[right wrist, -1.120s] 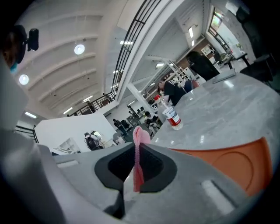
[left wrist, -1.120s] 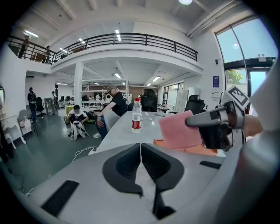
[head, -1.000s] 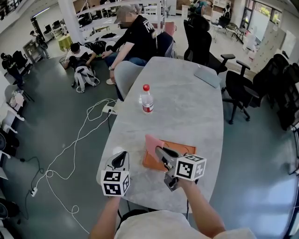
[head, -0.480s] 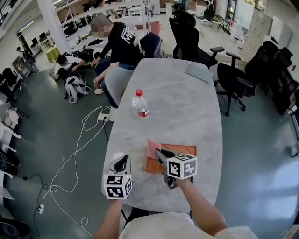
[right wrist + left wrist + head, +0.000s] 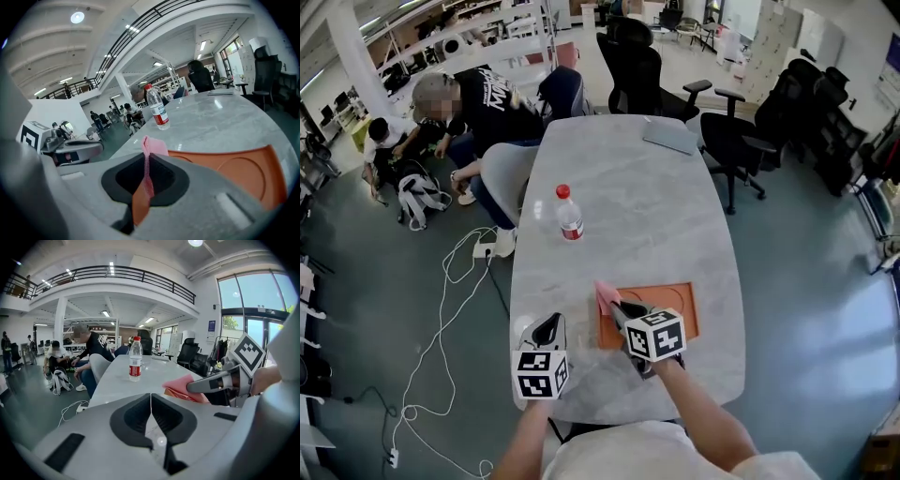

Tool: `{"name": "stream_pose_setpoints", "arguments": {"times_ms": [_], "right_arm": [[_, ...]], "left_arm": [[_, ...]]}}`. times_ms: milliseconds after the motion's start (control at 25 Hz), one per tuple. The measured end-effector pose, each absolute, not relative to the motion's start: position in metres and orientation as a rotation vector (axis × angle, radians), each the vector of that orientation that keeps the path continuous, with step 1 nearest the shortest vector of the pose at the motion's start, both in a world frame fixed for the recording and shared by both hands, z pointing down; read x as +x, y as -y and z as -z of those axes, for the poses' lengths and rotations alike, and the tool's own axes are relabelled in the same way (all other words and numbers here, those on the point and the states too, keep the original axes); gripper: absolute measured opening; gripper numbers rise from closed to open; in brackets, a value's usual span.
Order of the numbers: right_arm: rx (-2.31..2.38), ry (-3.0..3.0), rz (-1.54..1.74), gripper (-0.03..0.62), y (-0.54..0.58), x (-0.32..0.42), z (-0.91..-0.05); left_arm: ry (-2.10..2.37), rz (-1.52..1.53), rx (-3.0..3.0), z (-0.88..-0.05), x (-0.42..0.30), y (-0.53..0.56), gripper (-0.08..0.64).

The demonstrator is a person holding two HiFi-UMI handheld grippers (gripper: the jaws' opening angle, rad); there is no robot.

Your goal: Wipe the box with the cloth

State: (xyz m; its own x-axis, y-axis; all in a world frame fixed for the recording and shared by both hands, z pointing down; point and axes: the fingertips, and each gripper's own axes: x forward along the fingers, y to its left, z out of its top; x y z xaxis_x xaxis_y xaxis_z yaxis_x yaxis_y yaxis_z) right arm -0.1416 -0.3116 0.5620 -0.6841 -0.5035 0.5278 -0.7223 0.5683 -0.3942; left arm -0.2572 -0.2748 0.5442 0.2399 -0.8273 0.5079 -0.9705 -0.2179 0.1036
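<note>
A flat orange box [image 5: 661,307] lies on the grey table near its front edge; it also fills the lower right of the right gripper view [image 5: 239,171]. My right gripper [image 5: 617,310] is shut on a pink cloth [image 5: 606,298], held over the box's left edge. In the right gripper view the cloth [image 5: 149,152] stands up pinched between the jaws. The cloth [image 5: 185,386] also shows in the left gripper view, at the right gripper's tip. My left gripper [image 5: 547,331] hovers left of the box, shut with nothing in it.
A water bottle [image 5: 569,213] with a red cap stands mid-table. A grey laptop [image 5: 667,138] lies at the far end. The table edge [image 5: 517,309] runs just left of my left gripper. A seated person [image 5: 478,108], office chairs [image 5: 733,141] and floor cables [image 5: 441,309] surround the table.
The head view has shifted, so the table and box sit lower and more central. The right gripper with the cloth has stayed over the box's left edge; the left gripper remains beside it.
</note>
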Motion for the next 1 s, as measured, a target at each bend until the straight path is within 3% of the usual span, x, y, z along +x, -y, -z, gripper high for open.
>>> {"name": "stream_pose_setpoints", "arguments": {"times_ms": [1000], "right_arm": [[1.318,2.335,-0.805,0.015,0.315,-0.057,-0.553]], "left_arm": [[1.518,-0.512,2.211,-0.548,-0.229,0.291,0.017]]}}
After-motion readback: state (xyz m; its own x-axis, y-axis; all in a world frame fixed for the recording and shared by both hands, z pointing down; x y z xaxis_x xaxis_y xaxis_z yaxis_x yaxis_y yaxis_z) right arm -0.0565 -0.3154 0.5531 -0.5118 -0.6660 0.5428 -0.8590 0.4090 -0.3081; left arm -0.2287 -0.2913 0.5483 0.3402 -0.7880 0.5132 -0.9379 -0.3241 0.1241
